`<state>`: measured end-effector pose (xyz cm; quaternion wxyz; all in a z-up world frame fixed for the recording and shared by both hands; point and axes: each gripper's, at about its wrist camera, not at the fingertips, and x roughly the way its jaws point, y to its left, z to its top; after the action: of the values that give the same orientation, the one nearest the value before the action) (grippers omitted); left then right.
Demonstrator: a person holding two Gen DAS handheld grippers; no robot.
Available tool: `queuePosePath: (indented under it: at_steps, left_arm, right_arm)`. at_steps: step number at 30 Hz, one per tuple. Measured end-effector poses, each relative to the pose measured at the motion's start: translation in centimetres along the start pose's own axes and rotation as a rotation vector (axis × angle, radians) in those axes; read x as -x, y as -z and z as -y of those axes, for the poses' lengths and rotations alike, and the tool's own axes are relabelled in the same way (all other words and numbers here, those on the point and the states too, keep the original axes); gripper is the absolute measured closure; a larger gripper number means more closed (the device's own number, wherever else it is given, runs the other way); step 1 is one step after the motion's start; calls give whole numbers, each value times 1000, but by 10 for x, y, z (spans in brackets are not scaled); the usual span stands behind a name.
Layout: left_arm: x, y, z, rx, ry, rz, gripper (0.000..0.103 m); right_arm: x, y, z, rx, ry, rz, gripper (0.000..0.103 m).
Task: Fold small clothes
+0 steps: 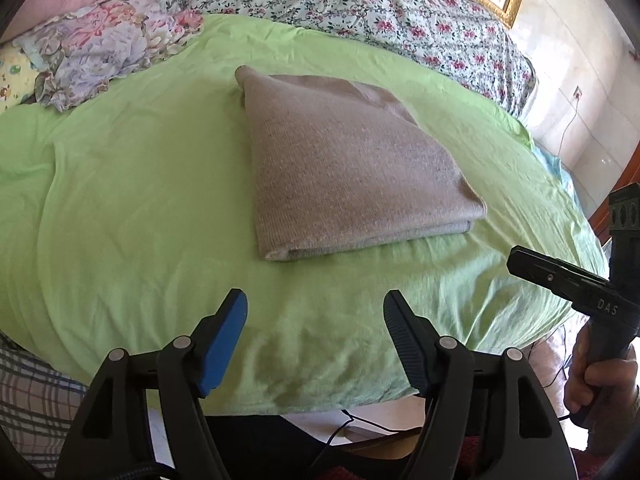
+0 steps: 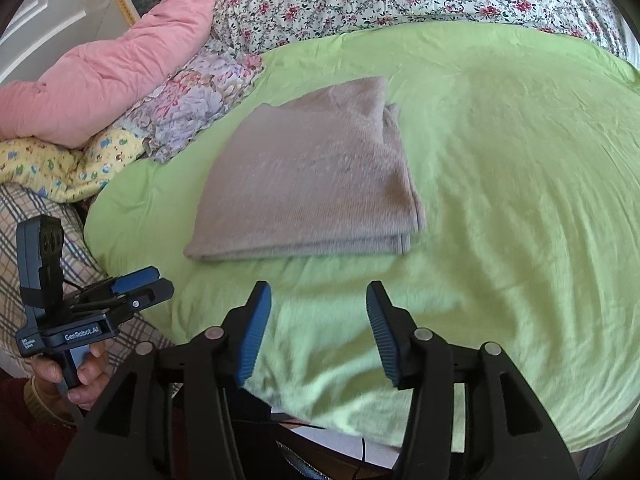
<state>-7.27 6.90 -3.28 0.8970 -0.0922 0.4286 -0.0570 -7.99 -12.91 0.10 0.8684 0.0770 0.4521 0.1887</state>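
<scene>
Standing over the near edge of the bed's green sheet (image 1: 120, 208), both claws hold nothing: the left claw (image 1: 316, 344) gapes wide, the right claw (image 2: 318, 332) stands parted, each clear of the cloth. Beyond them, mid-sheet, the grey-brown knitted garment (image 1: 352, 168) lies folded into a neat layered rectangle. Judgement: this fold appears complete; next comes setting it aside or fetching another piece.

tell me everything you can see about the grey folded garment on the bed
The grey garment is a fine-ribbed knit, looking soft. It is folded into a flat, roughly square stack, its layered edges showing along the near side. It lies on the green sheet, touching only that. Both grippers are apart from it, open and empty.
</scene>
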Motion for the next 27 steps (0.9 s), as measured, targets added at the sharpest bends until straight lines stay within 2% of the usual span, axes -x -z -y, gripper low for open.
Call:
queuePosePath:
  at_steps: [12,15,18,20,25,27]
  left_arm:
    - [-9,-23,-26,79,22,-8,27]
    - [-10,-30,-23,53,-16,6,27]
    - [-12,-40,-17,-14,-95,29,24]
    - [-12,-48,-16,-25,-113,39,22]
    - [-11,-58,-19,-3,-123,33,21]
    - [-10,-53,-17,-25,-140,27,21]
  right_arm:
    - [-4,-12,10,-43,9,11,46]
    - [-8,-19,9,-37,14,6,41]
    - [-10,-29,6,-10,25,14,30]
    - [-12,-37,4,6,29,12,25]
    - [-20,-53,-5,39,33,-6,22]
    - [-20,-54,-9,61,30,-18,21]
